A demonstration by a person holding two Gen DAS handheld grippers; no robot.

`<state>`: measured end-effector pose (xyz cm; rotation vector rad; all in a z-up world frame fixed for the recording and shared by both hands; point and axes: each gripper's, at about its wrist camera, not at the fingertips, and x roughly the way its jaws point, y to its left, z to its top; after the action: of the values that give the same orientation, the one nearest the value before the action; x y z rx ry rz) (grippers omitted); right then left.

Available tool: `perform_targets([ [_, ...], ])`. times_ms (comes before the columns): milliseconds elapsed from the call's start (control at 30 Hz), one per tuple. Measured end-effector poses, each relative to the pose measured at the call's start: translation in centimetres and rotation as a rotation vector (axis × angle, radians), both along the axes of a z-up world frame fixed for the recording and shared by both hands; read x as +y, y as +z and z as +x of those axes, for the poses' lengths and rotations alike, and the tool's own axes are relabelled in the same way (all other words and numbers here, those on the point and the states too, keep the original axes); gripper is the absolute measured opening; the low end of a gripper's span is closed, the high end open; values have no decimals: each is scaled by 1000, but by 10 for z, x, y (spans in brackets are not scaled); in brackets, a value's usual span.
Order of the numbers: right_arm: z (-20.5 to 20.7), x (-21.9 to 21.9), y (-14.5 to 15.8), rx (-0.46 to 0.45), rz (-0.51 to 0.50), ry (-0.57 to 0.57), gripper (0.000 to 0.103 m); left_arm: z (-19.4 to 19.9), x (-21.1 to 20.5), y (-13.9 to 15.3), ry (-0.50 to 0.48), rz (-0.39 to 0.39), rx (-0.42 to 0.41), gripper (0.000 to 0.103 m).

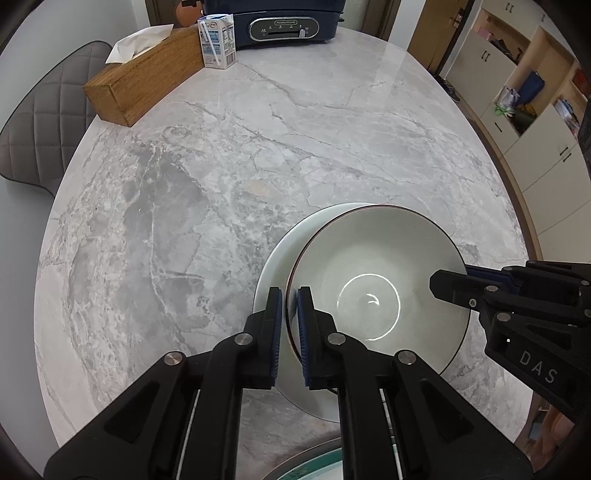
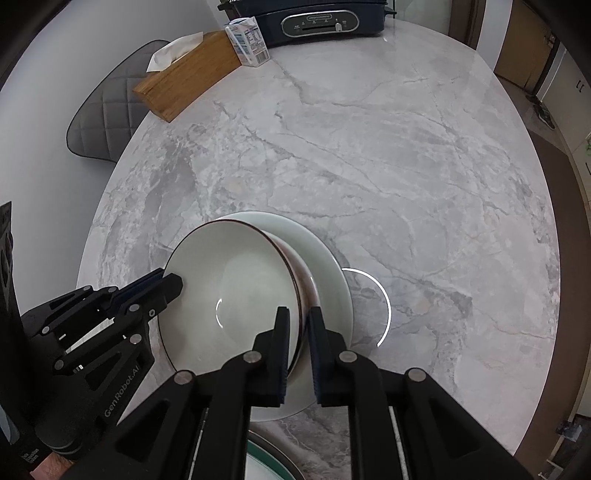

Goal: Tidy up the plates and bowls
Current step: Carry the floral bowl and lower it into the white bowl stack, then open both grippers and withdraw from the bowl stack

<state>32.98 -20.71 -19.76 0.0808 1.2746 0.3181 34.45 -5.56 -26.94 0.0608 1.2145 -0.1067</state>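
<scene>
A pale bowl with a dark rim (image 1: 373, 266) sits over a white plate (image 1: 284, 251) on the marble table. My left gripper (image 1: 290, 295) is shut on the bowl's left rim, one finger inside and one outside. My right gripper (image 2: 298, 314) is shut on the bowl's right rim (image 2: 284, 258); it also shows in the left wrist view (image 1: 447, 284). The left gripper shows at the bowl's left edge in the right wrist view (image 2: 170, 282). The plate (image 2: 325, 254) lies under the bowl, offset to the right.
A wooden tissue box (image 1: 144, 77), a milk carton (image 1: 218, 40) and a dark blue appliance (image 1: 284, 22) stand at the table's far edge. A grey chair (image 1: 40, 122) is at the left. A green-rimmed dish (image 1: 314, 465) lies at the near edge.
</scene>
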Motion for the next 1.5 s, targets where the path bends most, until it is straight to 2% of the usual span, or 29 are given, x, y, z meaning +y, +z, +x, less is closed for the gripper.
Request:
perform_targets([
  [167,1,-3,-1,2,5,-3,24,-2,2,-1,7,-6,-3,13],
  [233,1,-3,-2,6,15,-7,30,-2,2,0,8,-4,-6,13],
  [300,0,-4,-1,5,23,-10,41,-4,4,1,16,-14,-10,14],
  [333,-1,-5,1,0,34,-18,44,-5,5,3,22,-15,-13,19],
  [400,-5,-8,8,-23,51,-35,52,-8,10,8,39,-26,-19,42],
  [433,-6,-12,13,-35,66,-44,55,-10,13,15,51,-46,-30,58],
  [500,-9,-24,22,-59,130,-69,73,-14,20,29,62,-79,-60,60],
  [533,-10,-30,26,-68,159,-80,77,-17,24,37,69,-97,-75,63],
  [567,-10,-37,29,-74,186,-92,85,-19,28,45,76,-111,-91,71],
  [633,-11,-53,32,-76,227,-116,90,-24,42,60,86,-150,-124,79],
  [700,-11,-67,30,-63,252,-130,98,-26,56,66,109,-213,-137,92],
  [733,-10,-74,28,-48,255,-136,100,-27,64,64,111,-242,-116,103],
  [800,-9,-85,21,-26,260,-145,100,-28,78,53,126,-267,-76,103],
  [933,-11,-99,7,-7,253,-155,103,-36,93,29,141,-255,-44,103],
  [1233,-7,-87,-22,31,205,-100,103,-27,78,-12,104,-206,15,103],
  [1333,-4,-92,-30,43,225,-122,100,-23,79,-17,102,-207,20,103],
  [1500,-3,-97,-41,66,232,-118,94,-20,75,-24,41,-154,32,103],
])
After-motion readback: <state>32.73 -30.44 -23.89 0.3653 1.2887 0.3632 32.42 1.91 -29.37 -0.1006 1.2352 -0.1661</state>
